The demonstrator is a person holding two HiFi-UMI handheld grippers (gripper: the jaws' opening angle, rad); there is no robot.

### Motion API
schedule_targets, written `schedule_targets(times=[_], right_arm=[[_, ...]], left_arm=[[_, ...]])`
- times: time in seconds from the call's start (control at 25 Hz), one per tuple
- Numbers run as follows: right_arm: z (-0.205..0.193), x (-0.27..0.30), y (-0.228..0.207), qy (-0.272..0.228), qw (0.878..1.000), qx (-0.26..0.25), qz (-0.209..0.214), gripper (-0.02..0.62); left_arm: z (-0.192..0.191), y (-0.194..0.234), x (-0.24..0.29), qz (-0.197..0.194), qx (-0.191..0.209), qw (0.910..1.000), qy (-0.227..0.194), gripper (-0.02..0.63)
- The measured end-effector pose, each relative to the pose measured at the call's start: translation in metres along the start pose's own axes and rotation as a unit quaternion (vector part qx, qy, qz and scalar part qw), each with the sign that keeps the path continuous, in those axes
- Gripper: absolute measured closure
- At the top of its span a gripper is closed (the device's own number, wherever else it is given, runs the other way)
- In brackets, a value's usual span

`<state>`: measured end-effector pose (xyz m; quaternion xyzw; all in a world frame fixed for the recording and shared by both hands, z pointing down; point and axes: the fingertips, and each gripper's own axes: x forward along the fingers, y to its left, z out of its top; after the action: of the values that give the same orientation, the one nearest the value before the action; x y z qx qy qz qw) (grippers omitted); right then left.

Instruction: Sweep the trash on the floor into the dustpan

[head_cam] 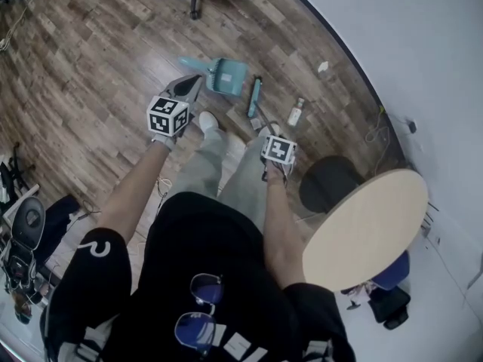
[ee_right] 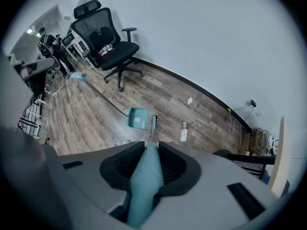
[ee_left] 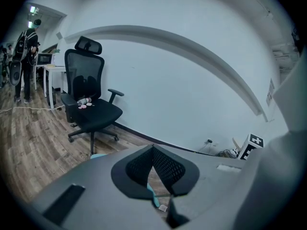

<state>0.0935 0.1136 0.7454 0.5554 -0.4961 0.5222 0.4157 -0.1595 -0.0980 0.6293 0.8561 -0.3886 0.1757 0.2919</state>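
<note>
A teal dustpan [head_cam: 226, 75] [ee_right: 137, 117] stands on the wood floor. Its long thin handle [ee_right: 98, 94] rises toward a teal grip [head_cam: 187, 62]. Beside the dustpan lies the teal broom head [head_cam: 255, 96] [ee_right: 154, 123]. My right gripper [ee_right: 151, 148] [head_cam: 269, 132] is shut on the teal broom handle [ee_right: 144, 181]. A small bottle [head_cam: 296, 110] [ee_right: 183, 132] and a crumpled white paper [head_cam: 323, 67] [ee_right: 190, 100] lie right of the broom. My left gripper [head_cam: 189, 87] [ee_left: 153, 150] hovers just short of the dustpan, its jaws together at the tips with nothing between them.
A black office chair [ee_left: 91, 104] [ee_right: 112, 47] stands by the white wall. A round wooden table [head_cam: 362, 228] and a black seat [head_cam: 328, 183] are at my right. Cables [ee_right: 240, 123] run along the wall. A person [ee_left: 26, 66] stands far back.
</note>
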Motion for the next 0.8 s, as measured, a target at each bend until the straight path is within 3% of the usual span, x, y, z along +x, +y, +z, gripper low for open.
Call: schedule_targets(times=[0.16,0.28,0.6,0.8], right_arm=[[-0.006,0.006,0.041,0.013,0.998,-0.031,0.053,0.511],[0.012,0.003,0.053,-0.022,0.996,-0.028,0.079,0.511],[0.014,-0.014,0.029,-0.022,0.998,-0.039,0.051,0.511],[-0.009,-0.017,0.011,0.006,0.999,-0.024,0.034,0.511]], left_arm=[[0.001,0.003,0.000,-0.002,0.003,1.0000,0.002,0.609],[0.007,0.007,-0.003,0.000,0.003,1.0000,-0.001,0.609],[0.017,0.003,-0.011,0.004,0.003,0.9999,-0.012,0.609],[0.003,0.002,-0.007,0.001,-0.003,1.0000,0.000,0.609]])
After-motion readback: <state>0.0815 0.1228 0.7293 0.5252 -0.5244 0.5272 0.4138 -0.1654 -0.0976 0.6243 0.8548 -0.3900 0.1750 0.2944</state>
